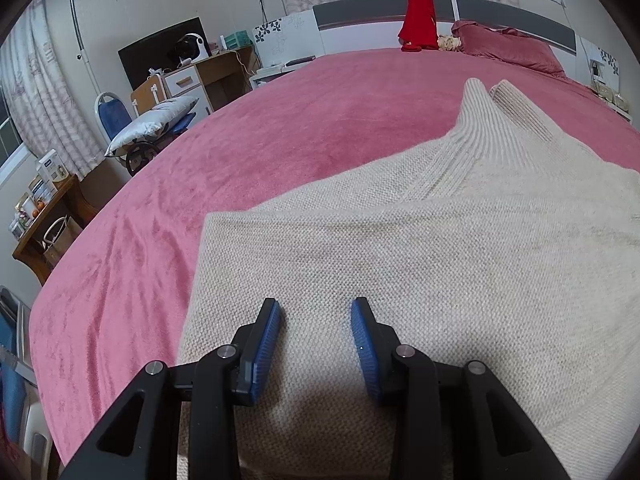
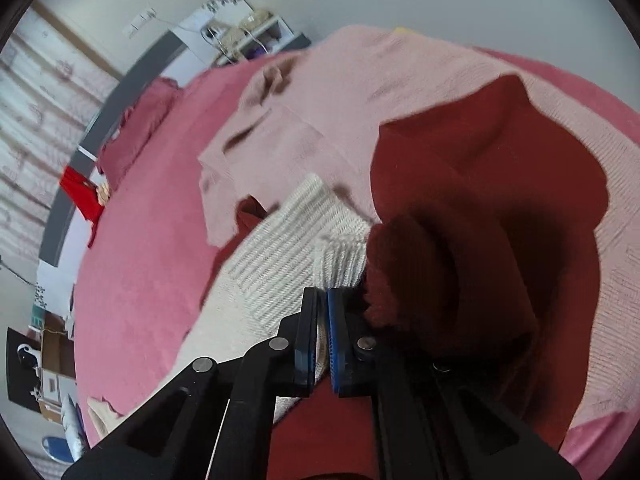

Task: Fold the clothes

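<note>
A: Left side?
B: Left gripper point(image 1: 315, 314) jaws apart, nothing between, hovering over cream knit sweater point(image 1: 400, 248) spread on the pink bedspread point(image 1: 280, 128).
A: Right?
B: Right gripper point(image 2: 322, 300) clamped on the sweater's ribbed cuff point(image 2: 340, 256); dark red garment point(image 2: 480, 200) just beside, pink sweater point(image 2: 352, 92) behind.

The left gripper point(image 1: 316, 308), fingers point(image 1: 267, 344) apart, hovers over a cream sweater point(image 1: 420, 248) on the pink bedspread point(image 1: 240, 152).
</note>
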Motion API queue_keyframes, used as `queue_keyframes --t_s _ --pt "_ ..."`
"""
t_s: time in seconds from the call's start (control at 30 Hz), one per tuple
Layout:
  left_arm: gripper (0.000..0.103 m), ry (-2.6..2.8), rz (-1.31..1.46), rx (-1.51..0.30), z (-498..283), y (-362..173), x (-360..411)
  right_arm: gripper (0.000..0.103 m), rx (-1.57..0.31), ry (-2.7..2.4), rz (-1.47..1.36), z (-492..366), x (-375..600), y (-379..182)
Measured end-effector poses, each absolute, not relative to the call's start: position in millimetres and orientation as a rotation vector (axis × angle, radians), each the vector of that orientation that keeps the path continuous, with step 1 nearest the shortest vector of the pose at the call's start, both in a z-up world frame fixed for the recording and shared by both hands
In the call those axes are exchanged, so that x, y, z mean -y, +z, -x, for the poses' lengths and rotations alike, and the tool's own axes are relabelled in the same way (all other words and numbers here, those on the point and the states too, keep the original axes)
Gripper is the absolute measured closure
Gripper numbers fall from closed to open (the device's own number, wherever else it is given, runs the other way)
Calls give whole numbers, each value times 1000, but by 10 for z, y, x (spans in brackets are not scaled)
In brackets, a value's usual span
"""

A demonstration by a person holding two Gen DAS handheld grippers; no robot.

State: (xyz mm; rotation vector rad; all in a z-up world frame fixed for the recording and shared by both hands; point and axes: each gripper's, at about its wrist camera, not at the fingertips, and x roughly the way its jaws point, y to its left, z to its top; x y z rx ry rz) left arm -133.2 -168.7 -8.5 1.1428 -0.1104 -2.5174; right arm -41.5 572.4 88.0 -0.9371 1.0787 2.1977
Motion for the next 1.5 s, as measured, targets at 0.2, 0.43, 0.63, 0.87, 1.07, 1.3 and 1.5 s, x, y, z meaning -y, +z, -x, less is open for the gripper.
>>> queue_keyframes --t_s 0.2,0.43,0.63,0.87,1.07,1.3,1.5 --pt "65 -2514 -1143 115 1340 -81 1692 100 -1030 2338 903 425 -5317 1243" --pt "65 -2554 -1168 18 1282 -48 1813 67 -772 2379 987 647 -4846 1557" --pt "65 -2547 -1165 36 1306 -60 1799 35 -842 2155 969 349 -5445 1243" --pt "65 -2521 -1149 112 1348 -83 1722 60 -923 2129 988 442 -5807 1016" --pt "65 -2519 -1150 114 1340 -70 1706 99 -919 2164 992 484 -5732 1024" --pt "65 -2529 -1149 85 1284 -17 1744 99 -836 2421 1002 618 -4796 1521" --pt "66 -2526 -1116 -13 1122 83 2069 99 -827 2771 1152 1272 -3183 1755"
